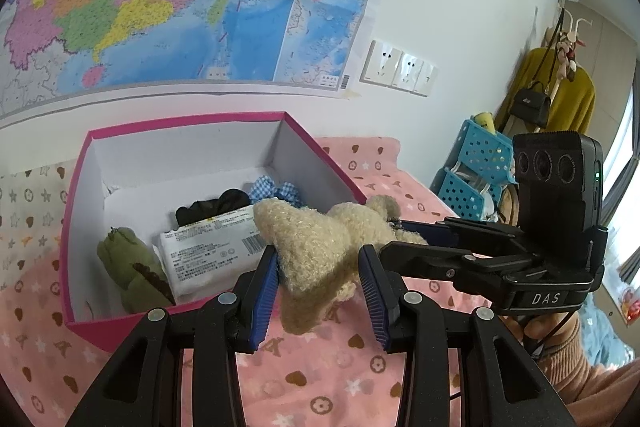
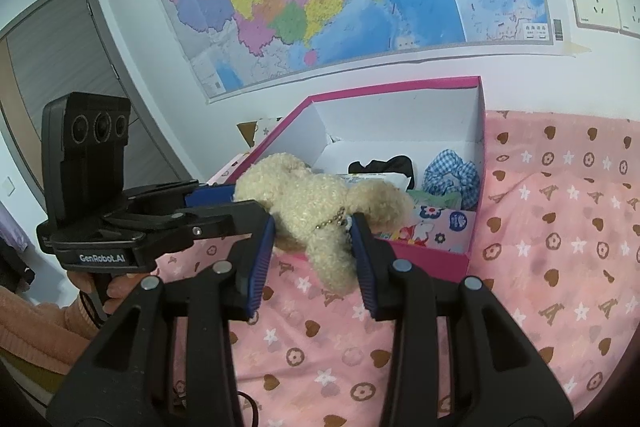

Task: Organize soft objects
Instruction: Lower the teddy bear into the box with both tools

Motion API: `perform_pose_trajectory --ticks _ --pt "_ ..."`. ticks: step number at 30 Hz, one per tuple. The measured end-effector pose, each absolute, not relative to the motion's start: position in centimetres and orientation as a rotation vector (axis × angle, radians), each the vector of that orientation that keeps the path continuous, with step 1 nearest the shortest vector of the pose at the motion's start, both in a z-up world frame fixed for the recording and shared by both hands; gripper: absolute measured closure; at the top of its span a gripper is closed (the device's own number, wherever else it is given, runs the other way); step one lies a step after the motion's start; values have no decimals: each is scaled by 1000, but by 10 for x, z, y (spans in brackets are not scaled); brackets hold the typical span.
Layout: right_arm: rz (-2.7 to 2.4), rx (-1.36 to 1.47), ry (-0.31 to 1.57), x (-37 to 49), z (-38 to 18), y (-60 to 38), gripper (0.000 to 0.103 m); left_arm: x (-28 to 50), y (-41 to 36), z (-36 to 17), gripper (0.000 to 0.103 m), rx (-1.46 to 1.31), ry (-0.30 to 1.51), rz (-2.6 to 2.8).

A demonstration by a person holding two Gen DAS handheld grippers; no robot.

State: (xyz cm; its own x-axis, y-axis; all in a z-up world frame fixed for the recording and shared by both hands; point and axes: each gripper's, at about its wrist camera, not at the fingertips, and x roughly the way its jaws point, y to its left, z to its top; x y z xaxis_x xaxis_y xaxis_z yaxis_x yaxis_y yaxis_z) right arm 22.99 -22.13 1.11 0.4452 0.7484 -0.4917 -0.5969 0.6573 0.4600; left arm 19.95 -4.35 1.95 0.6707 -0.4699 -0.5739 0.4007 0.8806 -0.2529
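A beige curly plush toy (image 1: pixel 312 227) hangs over the near rim of a pink box (image 1: pixel 180 125) with a white inside. My left gripper (image 1: pixel 319 259) is shut on one end of it, blue pads against its sides. Coming in from the right, my right gripper (image 1: pixel 408 237) is shut on the toy's other end. In the right wrist view the plush toy (image 2: pixel 304 187) has a limb and bead chain between the right gripper's (image 2: pixel 313 223) pads, and the left gripper (image 2: pixel 236 203) clamps it from the left. The box holds a green plush (image 1: pixel 128 263), white packet (image 1: pixel 212 247), black cloth (image 1: pixel 212 207) and blue gingham scrunchie (image 2: pixel 452 175).
The box (image 2: pixel 392 89) rests on a pink patterned bedsheet (image 2: pixel 560 227) against a wall with a large map (image 1: pixel 160 7). Blue perforated baskets (image 1: pixel 480 163) and a coat stand with a yellow garment (image 1: pixel 560 87) are at the right. A hand in a peach sleeve (image 2: pixel 36 323) holds each gripper.
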Motion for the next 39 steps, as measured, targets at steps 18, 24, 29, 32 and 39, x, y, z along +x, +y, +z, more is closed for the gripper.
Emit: perform_pose_trajectory --ticks 18,24,29,32,39 --pt "829 215 729 248 11 -221 62 214 -46 18 64 -110 688 -478" --pt "826 207 729 253 12 -219 62 222 -44 18 64 -114 690 -472" --pt "821 201 732 259 12 -217 62 227 -43 18 64 -116 694 -467" --pt "820 198 734 263 13 -216 62 230 -43 18 64 -120 697 -466" --pt "811 188 739 269 11 -215 62 237 -42 15 64 -127 709 -465"
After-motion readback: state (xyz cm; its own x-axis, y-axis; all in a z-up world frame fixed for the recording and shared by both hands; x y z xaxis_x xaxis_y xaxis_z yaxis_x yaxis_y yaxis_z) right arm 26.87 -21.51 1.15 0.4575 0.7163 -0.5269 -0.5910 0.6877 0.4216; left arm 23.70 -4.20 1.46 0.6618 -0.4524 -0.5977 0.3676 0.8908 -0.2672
